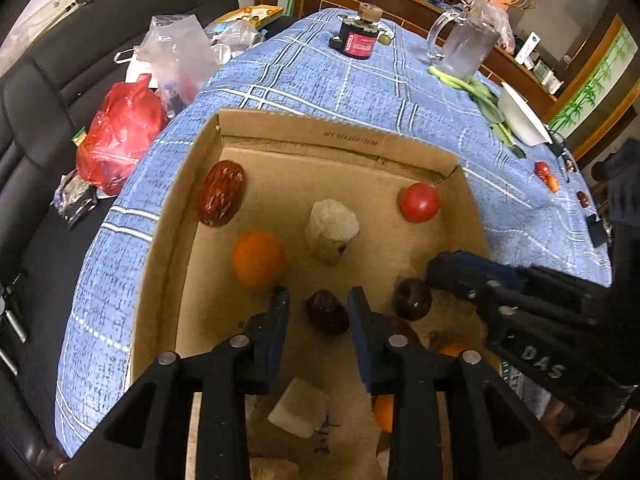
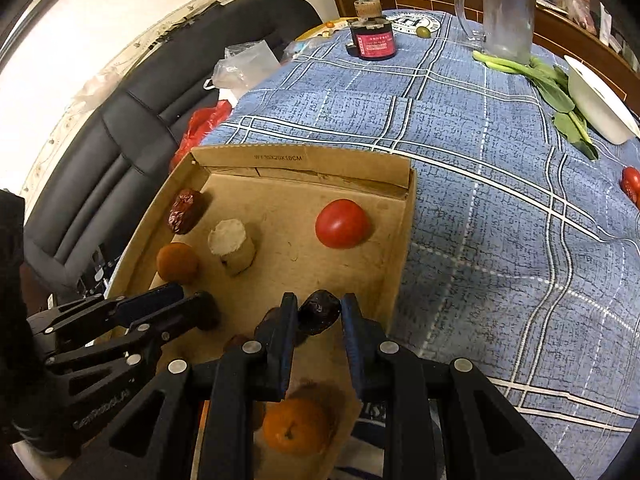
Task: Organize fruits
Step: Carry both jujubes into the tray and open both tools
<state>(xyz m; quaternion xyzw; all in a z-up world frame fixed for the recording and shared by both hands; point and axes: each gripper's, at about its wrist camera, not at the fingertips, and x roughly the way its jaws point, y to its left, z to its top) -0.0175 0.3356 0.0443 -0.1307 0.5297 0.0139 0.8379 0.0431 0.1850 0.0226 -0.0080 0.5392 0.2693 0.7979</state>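
An open cardboard box (image 1: 340, 132) (image 2: 304, 164) on the blue checked cloth holds a wrinkled red date (image 1: 221, 194), an orange (image 1: 258, 261), a pale white chunk (image 1: 331, 229) and a tomato (image 1: 418, 202). My left gripper (image 1: 320, 300) (image 2: 198, 298) points down into the box and is open. A dark date (image 1: 326, 312) lies on the box floor between its fingers, with a gap on the left side. To its right, my right gripper (image 2: 319, 308) (image 1: 436, 276) is shut on a second dark date (image 2: 320, 316) (image 1: 412, 298) just above the floor.
A second orange (image 2: 296, 424) and a white block (image 1: 298, 408) lie at the box's near end. Farther along the table stand a black jar (image 1: 358, 38), a glass mug (image 1: 460, 48), leafy greens (image 1: 484, 100) and a white bowl (image 1: 524, 120). Small red fruits (image 1: 544, 172) lie right. Plastic bags (image 1: 120, 136) crowd the sofa.
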